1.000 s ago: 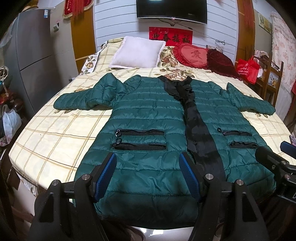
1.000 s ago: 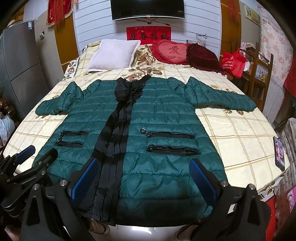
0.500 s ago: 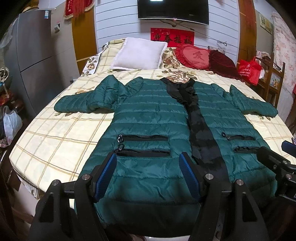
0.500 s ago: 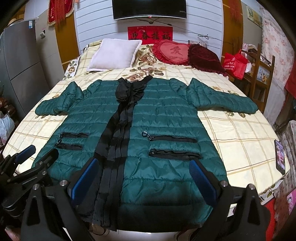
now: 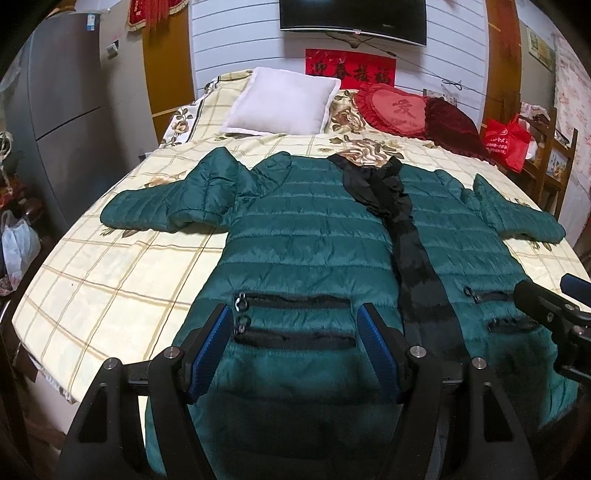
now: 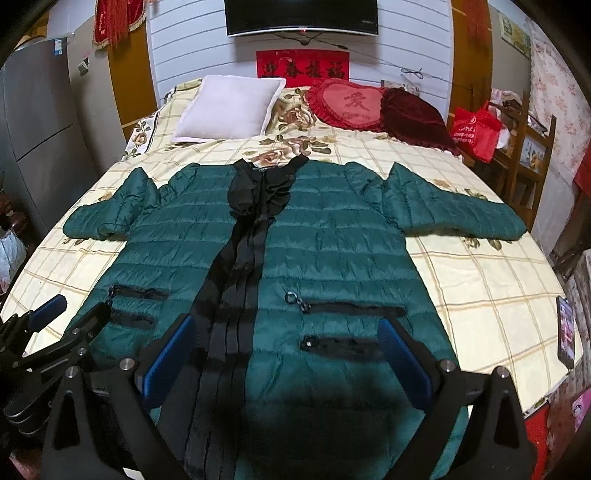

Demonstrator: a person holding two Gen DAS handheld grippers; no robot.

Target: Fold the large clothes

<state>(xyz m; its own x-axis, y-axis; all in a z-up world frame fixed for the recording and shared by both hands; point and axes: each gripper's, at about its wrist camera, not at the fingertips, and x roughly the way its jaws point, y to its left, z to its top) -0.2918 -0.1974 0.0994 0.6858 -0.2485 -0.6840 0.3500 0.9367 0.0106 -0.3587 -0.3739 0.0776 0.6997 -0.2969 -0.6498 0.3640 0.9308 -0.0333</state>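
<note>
Your left gripper and right gripper both gaped, grasping nothing, above the green coat (pockets at 6 o'clock).

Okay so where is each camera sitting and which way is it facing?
Left wrist: on the left gripper at the foot of the bed, facing the headboard over the green coat; the right gripper shows at the right edge.
Right wrist: on the right gripper, same direction; the left gripper shows at the left edge.
Shared: coat, white pillow, wall TV.
</note>
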